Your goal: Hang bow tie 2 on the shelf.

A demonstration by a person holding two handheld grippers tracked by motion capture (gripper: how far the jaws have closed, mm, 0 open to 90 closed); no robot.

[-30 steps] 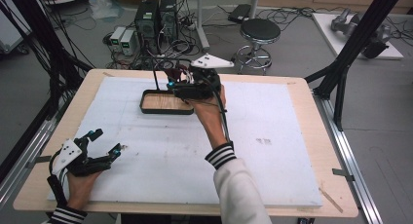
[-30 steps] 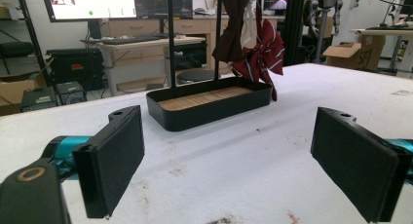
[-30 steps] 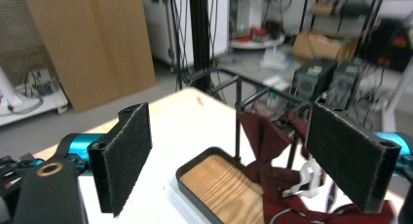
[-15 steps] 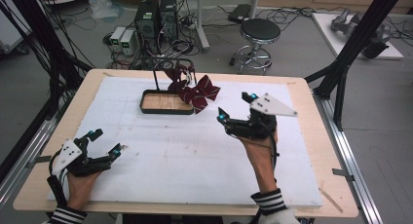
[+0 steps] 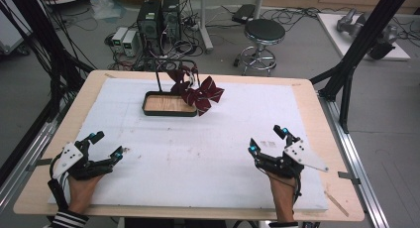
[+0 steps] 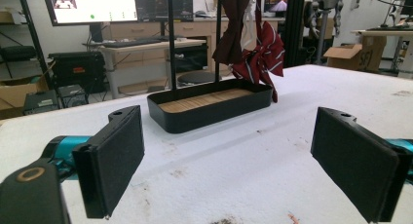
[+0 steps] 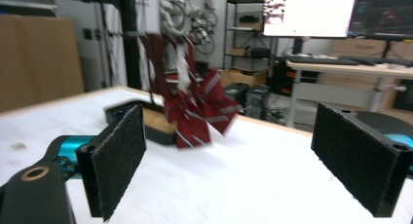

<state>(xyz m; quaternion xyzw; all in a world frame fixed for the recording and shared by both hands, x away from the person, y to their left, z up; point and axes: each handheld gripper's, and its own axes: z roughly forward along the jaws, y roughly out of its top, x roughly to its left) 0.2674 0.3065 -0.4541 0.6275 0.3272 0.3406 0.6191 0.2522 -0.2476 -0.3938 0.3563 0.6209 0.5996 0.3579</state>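
Note:
A dark red striped bow tie [image 5: 200,95] hangs from a thin black stand over a black tray [image 5: 166,112] with a wooden floor, at the far middle of the white mat. My left gripper [image 5: 108,143] rests at the near left, open and empty; its view faces the tray [image 6: 209,118] and the bow tie [image 6: 258,58]. My right gripper [image 5: 267,139] sits low at the near right, well apart from the stand. Its jaws have just been opening and stand wide with nothing between them. Its blurred view shows the bow tie [image 7: 195,112] ahead.
The white mat [image 5: 213,153] covers most of a wooden table [image 5: 307,89]. Black frame posts stand at the left and right. A stool [image 5: 265,32] and computer boxes [image 5: 158,17] are on the floor beyond the far edge.
My right gripper has pulled back from the bow tie at the stand to the near right of the table and come down. The bow tie stays hanging there. The left gripper has not moved.

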